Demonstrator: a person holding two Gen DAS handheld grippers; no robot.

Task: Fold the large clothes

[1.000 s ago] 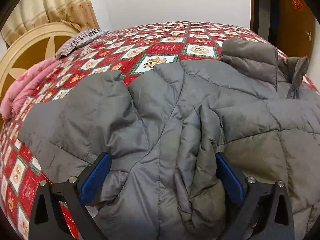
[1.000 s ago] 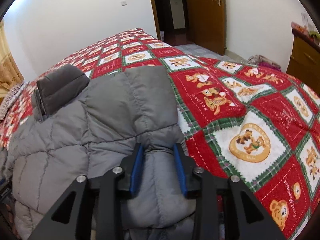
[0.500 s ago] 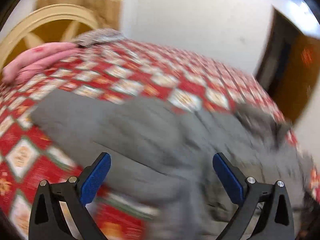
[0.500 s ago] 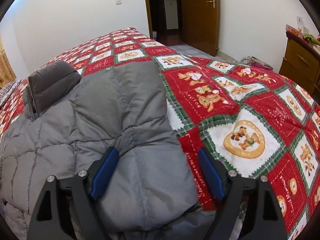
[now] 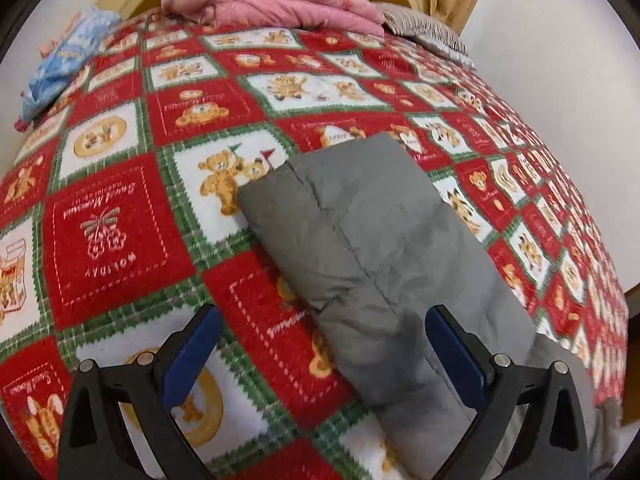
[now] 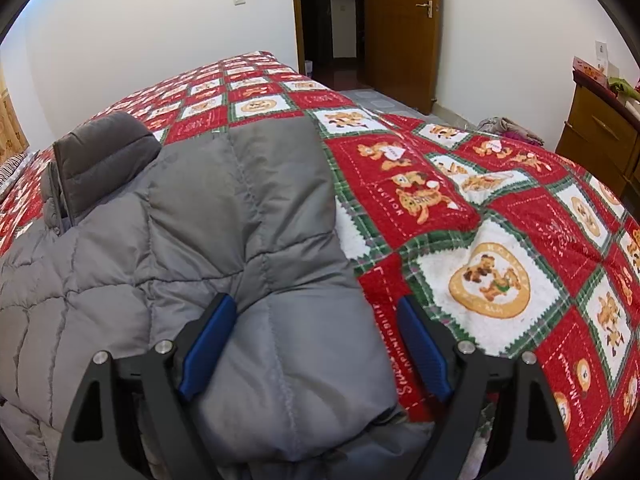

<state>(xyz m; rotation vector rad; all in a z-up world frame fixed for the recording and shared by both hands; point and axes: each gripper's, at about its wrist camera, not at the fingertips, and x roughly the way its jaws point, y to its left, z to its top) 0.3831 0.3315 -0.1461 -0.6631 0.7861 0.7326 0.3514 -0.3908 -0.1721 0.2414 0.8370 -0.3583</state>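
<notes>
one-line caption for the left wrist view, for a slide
Open left gripper hovers over a grey puffer jacket sleeve lying on a red teddy-bear quilt, pink bedding folded by the headboard.

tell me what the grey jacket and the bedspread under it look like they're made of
Grey jacket: likely smooth synthetic shell, slight sheen, padded; stitched quilt lines and puffy panels.
Bedspread: looks like soft fleece; matte, fuzzy nap blurring the printed bear squares.

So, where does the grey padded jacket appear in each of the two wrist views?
Left wrist: grey padded jacket, one sleeve running from centre to bottom right.
Right wrist: jacket body and dark collar fill the left and centre.
Shared landmark: red teddy-bear blanket.
</notes>
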